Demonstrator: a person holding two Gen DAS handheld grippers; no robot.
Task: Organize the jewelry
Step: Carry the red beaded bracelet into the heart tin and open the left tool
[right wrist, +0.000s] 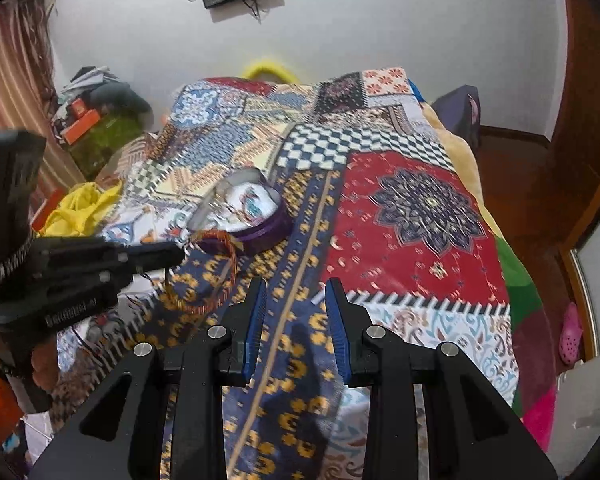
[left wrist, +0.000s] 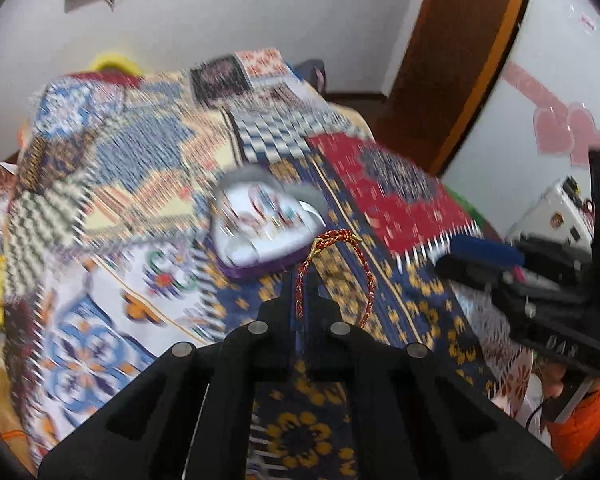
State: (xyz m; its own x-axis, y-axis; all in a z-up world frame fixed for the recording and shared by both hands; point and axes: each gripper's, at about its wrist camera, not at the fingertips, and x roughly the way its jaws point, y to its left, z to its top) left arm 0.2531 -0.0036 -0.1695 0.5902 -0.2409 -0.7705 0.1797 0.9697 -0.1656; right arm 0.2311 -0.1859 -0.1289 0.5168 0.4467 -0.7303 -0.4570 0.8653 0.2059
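The patchwork-printed bedspread of many colours (right wrist: 400, 216) filled most of both views, and it was the surface everything rested on. Near the centre of the right wrist view, a little left of the middle, sat the heart-shaped purple jewelry box with a pale lining (right wrist: 247, 216), open, with small glinting pieces inside that were too blurred for us to name.

At the left edge of that view our left gripper (right wrist: 176, 254) reached toward the box; in its own view, at lower centre, its two black fingers were pressed together on one side of the red-and-gold braided cord bracelet (left wrist: 332, 276). The loop stood up from the pinch, with its gold clasp at the top of the loop, just in front of the box rim.

Our right gripper (right wrist: 296, 320) hung at the bottom centre of its view with its blue-padded fingers spread apart and nothing between them, above the blue-and-gold strip of the bedspread.

We judged the bracelet to be very light and limp, more cord than metal, so it would sag and swing rather than hold a shape. The braid looked grippy enough for a pinch on the cord itself. We thought the clasp the poorer hold, being small, hard and likely slippery. The loop could snag on the box rim.
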